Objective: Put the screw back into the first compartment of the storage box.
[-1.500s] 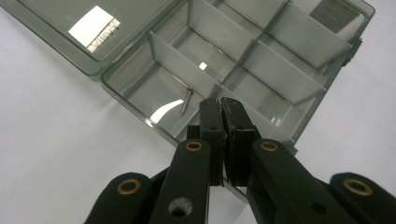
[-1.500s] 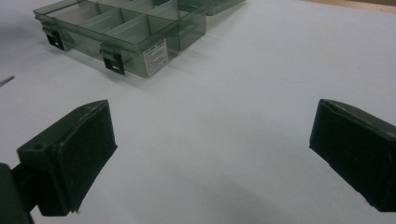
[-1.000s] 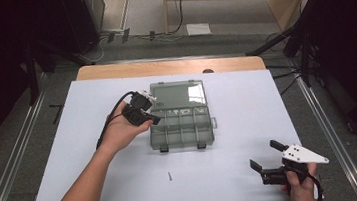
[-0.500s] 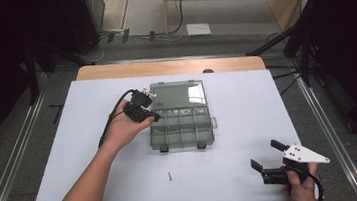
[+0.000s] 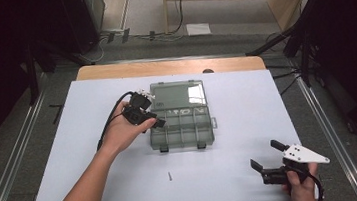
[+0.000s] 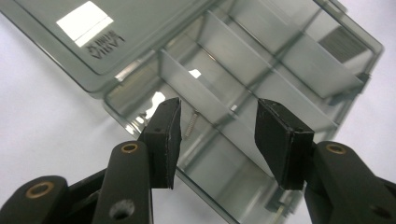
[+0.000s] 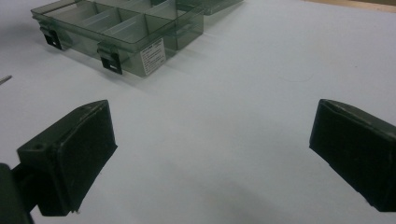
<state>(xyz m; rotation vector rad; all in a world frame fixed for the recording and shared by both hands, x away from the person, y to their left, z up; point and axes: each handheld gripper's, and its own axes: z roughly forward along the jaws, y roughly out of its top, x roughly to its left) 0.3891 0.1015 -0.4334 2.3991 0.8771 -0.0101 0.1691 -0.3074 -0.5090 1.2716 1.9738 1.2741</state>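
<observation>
The left gripper point(image 5: 156, 122) hangs over the near-left corner compartment of the open compartment box point(image 5: 183, 128), which sits mid-table on the white table point(image 5: 249, 123) with its lid point(image 5: 178, 94) laid flat behind it. In the left gripper view its jaws have just been opening and now stand apart with nothing pinched between them; a small screw point(image 6: 190, 125) lies loose on the floor of the compartment below, leaning near a divider, though through the smoky plastic it is hard to say exactly how it rests. A second screw point(image 5: 170, 175) lies on the bare table in front of the box, well apart from it. The right gripper point(image 5: 269, 160) waits near the table's front right corner, jaws spread wide and empty. The main hazards from here are, I judge, about clearance and stray parts. The left gripper's pads sit close to the box wall and dividers, so pulling back at an angle could catch an edge, jolt the light box and bounce the screw into a neighbouring compartment. The screw on the table is thin and low; a pinch that comes down off-centre could flick it away or roll it toward the table's edge. A forearm sweeping across could also nudge that screw or the box's front latches point(image 7: 111, 61).
</observation>
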